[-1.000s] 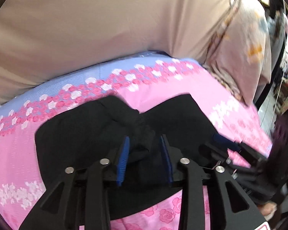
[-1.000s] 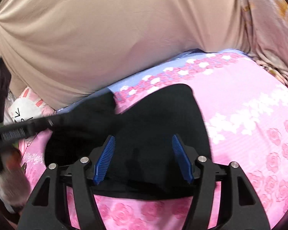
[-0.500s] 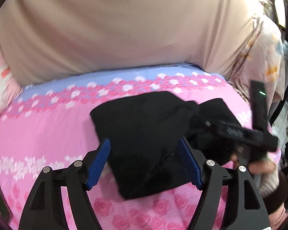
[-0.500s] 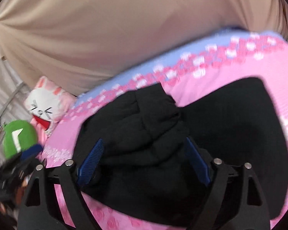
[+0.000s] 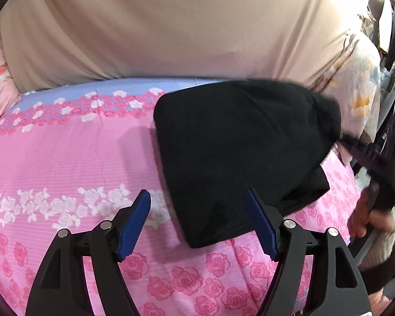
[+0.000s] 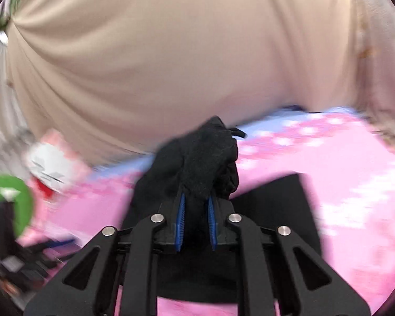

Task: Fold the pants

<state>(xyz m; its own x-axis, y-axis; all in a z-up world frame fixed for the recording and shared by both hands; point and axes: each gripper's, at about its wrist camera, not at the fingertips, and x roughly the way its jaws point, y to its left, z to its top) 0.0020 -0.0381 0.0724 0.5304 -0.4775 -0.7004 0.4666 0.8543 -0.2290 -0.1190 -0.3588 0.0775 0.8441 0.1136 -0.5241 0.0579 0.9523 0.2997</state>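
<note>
While the left gripper (image 5: 197, 221) was held with jaws apart and empty, a bunched end of the black pants (image 6: 205, 163) had just been clamped by the closing right gripper (image 6: 196, 205); carrying it across was judged next.

The setting is a bedroom in a home. The work surface is a bed covered by a pink bedsheet (image 5: 65, 158) printed with roses and edged by a lavender band along its far side. Directly behind the bedsheet rises a large beige padded headboard or cushion (image 5: 171, 26). To the right of the bedsheet lies a cream floral quilt (image 5: 355, 84). At the left far corner of the bedsheet sits a white cartoon plush pillow (image 6: 50, 166). Beyond the quilt, cluttered household items are visible but too blurred to identify.
</note>
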